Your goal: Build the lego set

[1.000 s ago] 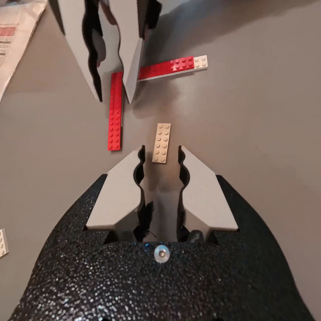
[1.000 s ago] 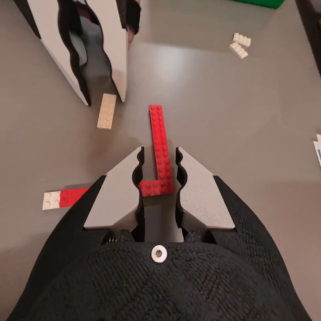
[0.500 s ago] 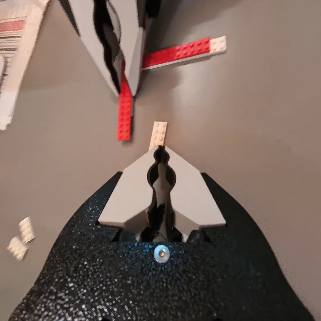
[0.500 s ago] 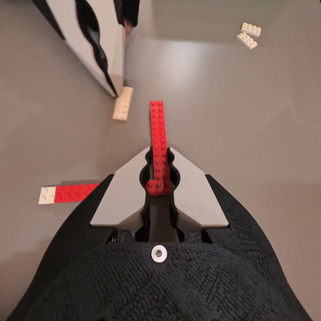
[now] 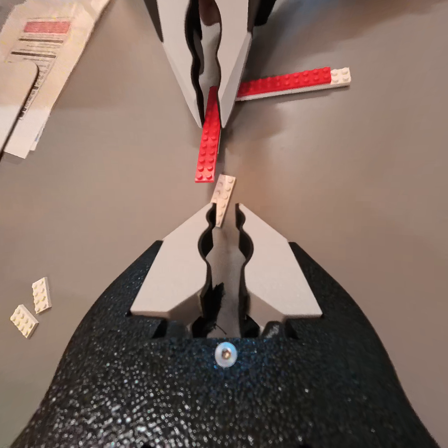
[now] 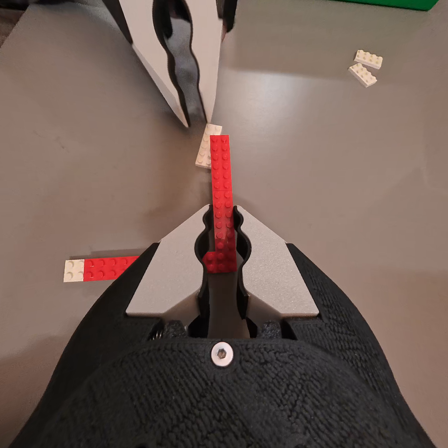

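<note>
My right gripper [image 6: 223, 208] is shut on a long red plate [image 6: 221, 164] that forms an L at its near end. The plate's far end lies over the edge of a tan plate [image 6: 204, 155] on the grey table. My left gripper [image 5: 225, 208] is slightly open. The tan plate [image 5: 224, 194] sits between its tips, against the left finger, with a gap to the right finger. In the left wrist view the right gripper [image 5: 212, 123] comes in from the top, holding the red plate [image 5: 208, 150]. In the right wrist view the left gripper [image 6: 197, 123] stands just behind the tan plate.
A red strip with a white end [image 5: 291, 82] lies flat, running sideways from the right gripper; it also shows in the right wrist view [image 6: 97, 269]. Two small white plates [image 5: 31, 305] [image 6: 366, 65] lie apart. A paper sheet [image 5: 36, 60] is at the far left. A green object [image 6: 388, 3] is at the back.
The right gripper shut on the red plate and brought its end up to the tan plate. The left gripper shut on the tan plate, then opened slightly.
</note>
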A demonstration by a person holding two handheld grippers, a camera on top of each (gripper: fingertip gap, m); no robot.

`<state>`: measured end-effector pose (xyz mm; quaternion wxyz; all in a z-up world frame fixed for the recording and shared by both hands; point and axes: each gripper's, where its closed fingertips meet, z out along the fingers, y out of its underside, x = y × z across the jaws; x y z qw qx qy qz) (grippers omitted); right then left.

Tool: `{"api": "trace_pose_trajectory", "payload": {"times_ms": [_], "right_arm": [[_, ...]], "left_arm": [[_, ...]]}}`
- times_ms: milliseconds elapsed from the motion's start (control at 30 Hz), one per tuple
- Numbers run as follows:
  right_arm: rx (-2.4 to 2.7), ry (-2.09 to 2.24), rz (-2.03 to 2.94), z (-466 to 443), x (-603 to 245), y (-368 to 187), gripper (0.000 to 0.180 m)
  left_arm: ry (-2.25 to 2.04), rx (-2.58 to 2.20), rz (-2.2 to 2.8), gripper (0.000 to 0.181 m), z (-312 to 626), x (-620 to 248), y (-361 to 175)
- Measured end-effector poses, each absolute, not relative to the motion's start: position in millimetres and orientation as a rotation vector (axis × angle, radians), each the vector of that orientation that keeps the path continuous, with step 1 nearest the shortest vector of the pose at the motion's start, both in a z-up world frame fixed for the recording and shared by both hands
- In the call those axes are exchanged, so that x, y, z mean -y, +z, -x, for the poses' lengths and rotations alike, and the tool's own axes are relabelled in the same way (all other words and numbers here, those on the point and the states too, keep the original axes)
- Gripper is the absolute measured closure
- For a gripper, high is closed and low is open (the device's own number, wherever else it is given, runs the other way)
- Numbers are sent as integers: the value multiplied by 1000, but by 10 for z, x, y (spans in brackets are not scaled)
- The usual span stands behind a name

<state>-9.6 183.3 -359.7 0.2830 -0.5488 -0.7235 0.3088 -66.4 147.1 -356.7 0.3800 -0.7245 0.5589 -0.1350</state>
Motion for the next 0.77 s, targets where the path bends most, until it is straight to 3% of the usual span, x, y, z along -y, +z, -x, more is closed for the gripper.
{"api": "trace_pose_trajectory", "payload": {"times_ms": [33,167,767], "right_arm": [[1931,833,1471,89,-1848,-3589,165],[1918,864,1473,66,-1856,-3560,165],[1924,890,1476,63,-1824,-3549,165]], "left_arm": [[-384,-1395,1844,161,675,-1474,-3508],[-563,-1340,1884,134,707,-1460,-3470],[-587,-1398,1957,167,716,-1532,-3727]]}}
